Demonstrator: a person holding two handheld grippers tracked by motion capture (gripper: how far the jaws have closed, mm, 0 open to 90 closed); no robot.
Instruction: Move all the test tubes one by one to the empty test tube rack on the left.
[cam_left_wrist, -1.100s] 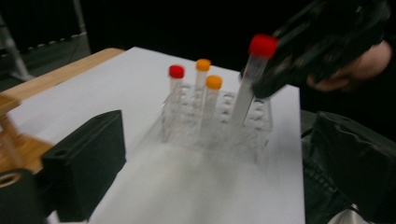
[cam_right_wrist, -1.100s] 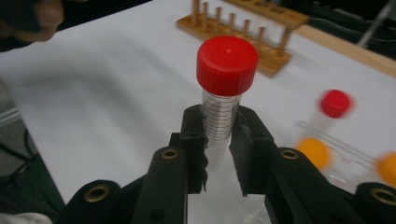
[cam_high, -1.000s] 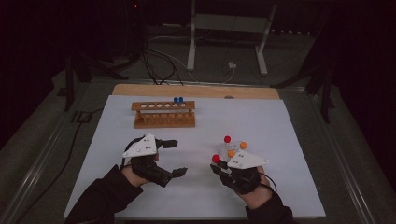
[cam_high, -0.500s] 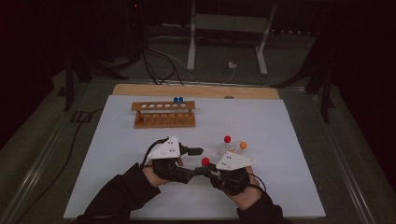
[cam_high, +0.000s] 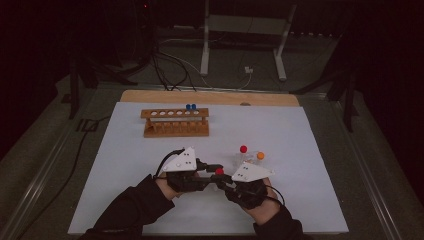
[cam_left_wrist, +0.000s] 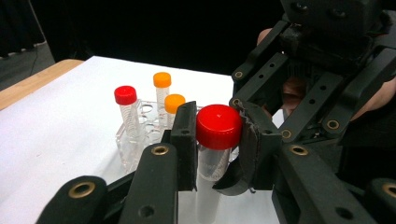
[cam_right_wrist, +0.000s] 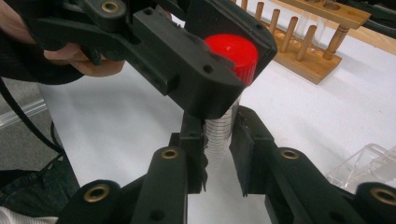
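Clamping the red cap (cam_left_wrist: 218, 126), the left hand-held gripper (cam_left_wrist: 215, 140) has just closed; the right hand-held gripper (cam_right_wrist: 218, 140) pinches the tube (cam_right_wrist: 217, 135).

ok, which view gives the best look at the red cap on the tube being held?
The left gripper view: the red cap sits close and unblocked, with the left gripper pads on either side. The right gripper view shows it partly behind the left gripper's jaw, above the right gripper clamping the tube body. In the high view it is a small red dot.
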